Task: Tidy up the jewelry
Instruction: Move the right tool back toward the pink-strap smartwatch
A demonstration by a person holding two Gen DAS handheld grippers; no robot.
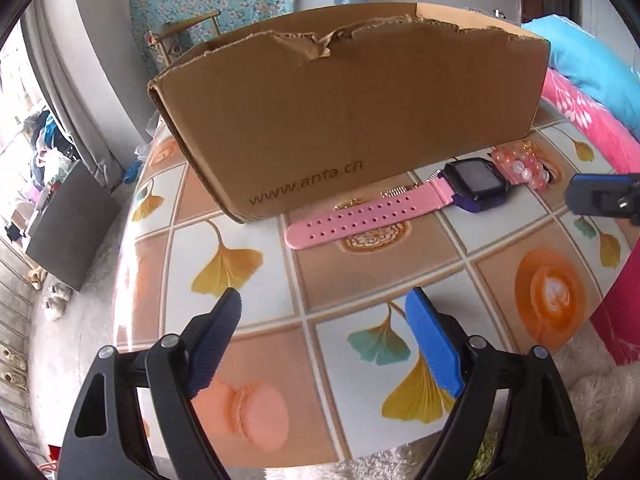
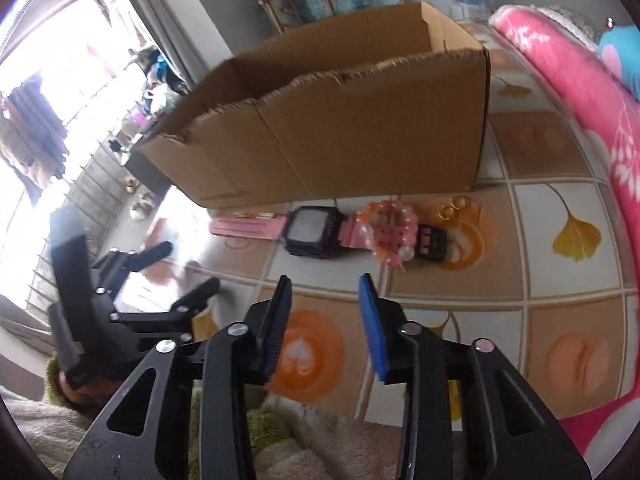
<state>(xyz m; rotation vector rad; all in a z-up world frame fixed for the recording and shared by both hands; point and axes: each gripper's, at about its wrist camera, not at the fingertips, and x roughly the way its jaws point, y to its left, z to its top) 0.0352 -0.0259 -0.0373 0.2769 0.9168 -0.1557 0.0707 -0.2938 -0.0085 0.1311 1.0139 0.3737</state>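
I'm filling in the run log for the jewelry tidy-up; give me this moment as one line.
left tool: open, empty | right tool: open, empty | pink watch, bead bracelet: on table, beside cardboard box | nothing held

- The cardboard box (image 1: 352, 120) turns its tall front wall to the left wrist view, so its inside is hidden there; in the right wrist view only a strip of the inner far wall shows, and its floor stays out of sight.
- The small gold pieces (image 1: 394, 192) at the box's foot are too small to identify.
- The bead bracelet (image 2: 386, 234) covers part of the watch (image 2: 316, 230) strap.
- The right gripper (image 1: 600, 196) is cut off by the left wrist view's right edge, so only one blue pad shows.
- The left gripper (image 2: 160, 272) is blurred in the right wrist view.
- The hand beneath it is mostly hidden.
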